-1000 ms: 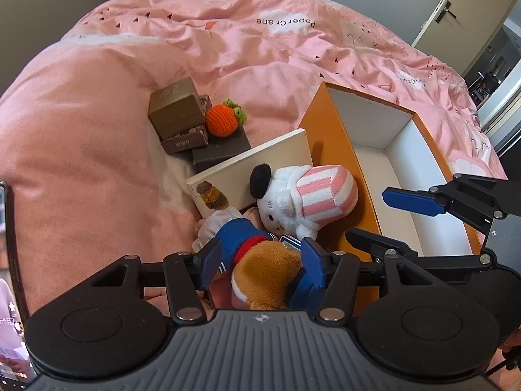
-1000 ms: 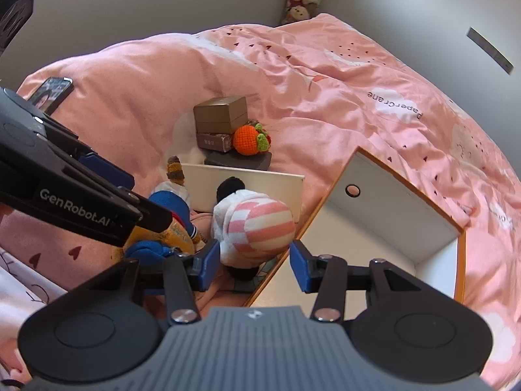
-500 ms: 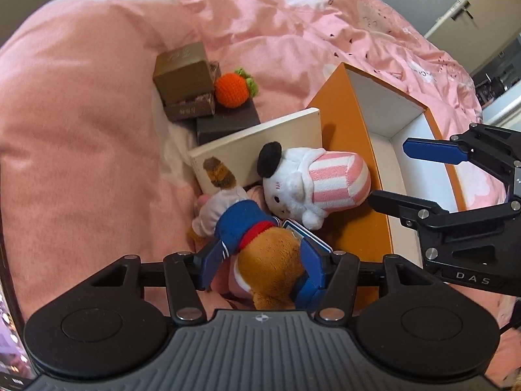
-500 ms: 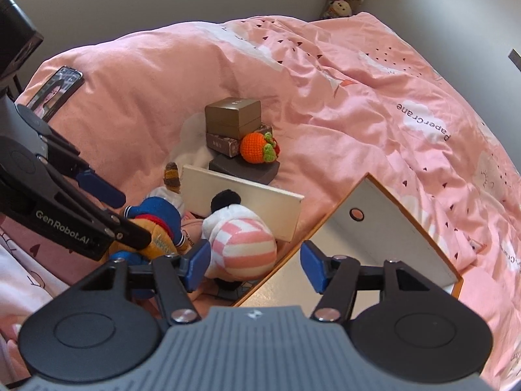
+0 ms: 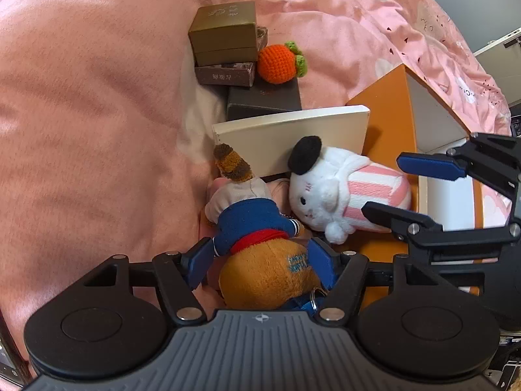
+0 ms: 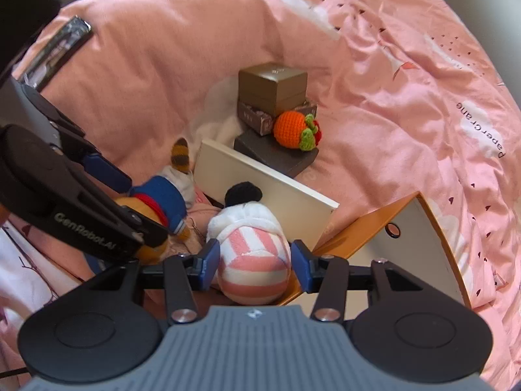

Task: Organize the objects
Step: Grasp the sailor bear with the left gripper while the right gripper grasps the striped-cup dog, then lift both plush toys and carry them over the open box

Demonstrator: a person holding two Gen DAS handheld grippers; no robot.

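Note:
A brown plush in a blue top (image 5: 260,254) lies on the pink bed; it also shows in the right wrist view (image 6: 156,202). My left gripper (image 5: 260,260) has its pads on both sides of the plush's head and looks closed on it. A white plush with pink stripes (image 5: 338,195) leans on the orange box (image 5: 387,123). My right gripper (image 6: 254,260) is open, one finger on each side of the striped plush (image 6: 254,260). It is seen from the left wrist view (image 5: 410,192).
A cream book (image 5: 293,137) stands behind the plushes. Behind it a gold box (image 5: 224,32) sits on stacked dark boxes (image 5: 263,97), with a crocheted orange fruit (image 5: 280,63) on them. A phone (image 6: 58,45) lies at the bed's far left.
Both grippers moved down and forward. The left one went over the brown plush's head. The right one came from beside the striped plush to straddle it.

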